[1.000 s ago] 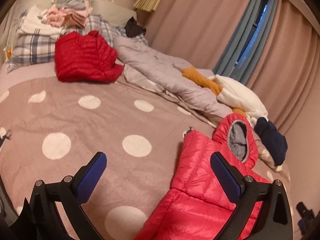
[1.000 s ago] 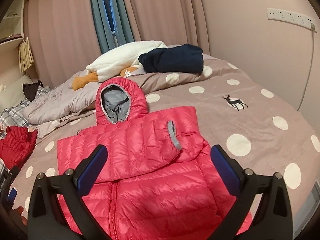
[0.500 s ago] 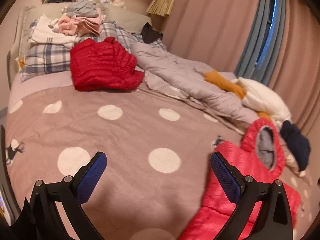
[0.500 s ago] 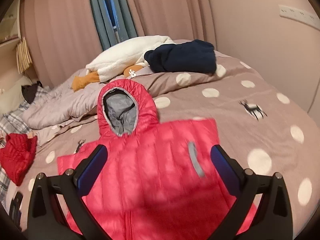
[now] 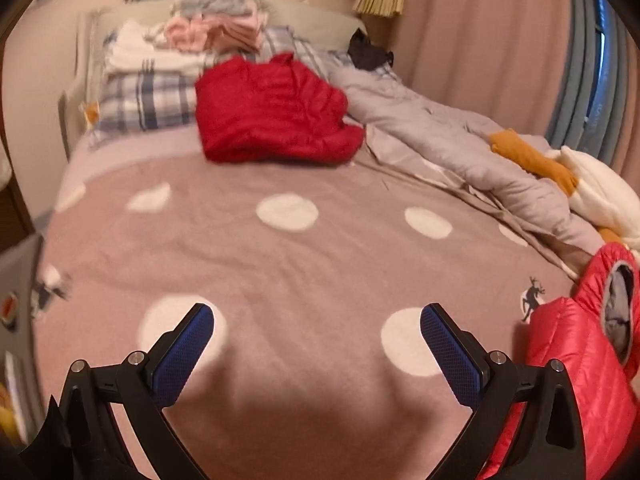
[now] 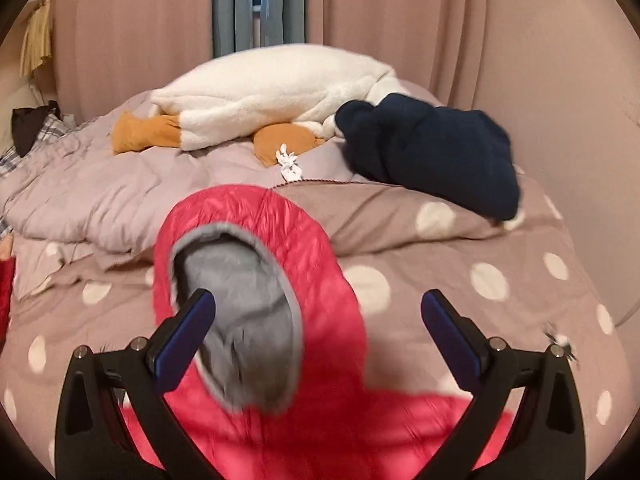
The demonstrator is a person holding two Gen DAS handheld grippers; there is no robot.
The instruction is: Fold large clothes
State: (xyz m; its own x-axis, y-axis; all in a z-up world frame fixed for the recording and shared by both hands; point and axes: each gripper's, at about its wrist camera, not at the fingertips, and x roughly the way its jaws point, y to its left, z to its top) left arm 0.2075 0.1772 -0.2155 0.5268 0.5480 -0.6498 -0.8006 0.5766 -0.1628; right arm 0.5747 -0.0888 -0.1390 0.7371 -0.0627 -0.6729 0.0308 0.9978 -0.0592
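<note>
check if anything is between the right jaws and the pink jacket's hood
Nothing visible is. The right gripper is open directly over the pink puffer jacket, its grey-lined hood between the jaws; the navy garment lies farther back.

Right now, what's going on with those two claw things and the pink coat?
Left gripper open, over bare blanket. Right gripper open, above pink jacket, hood unfolded. Nothing in the way.

A bed (image 5: 304,264) covered by a mauve spread with white dots is seen ahead of both grippers. Pinkish curtains (image 6: 400,20) are hung along the far wall, parted over a blue-grey window strip (image 6: 256,4). A plaid pillow (image 5: 144,104) is set at the headboard (image 5: 68,108). Warm, dim light is cast throughout.
</note>
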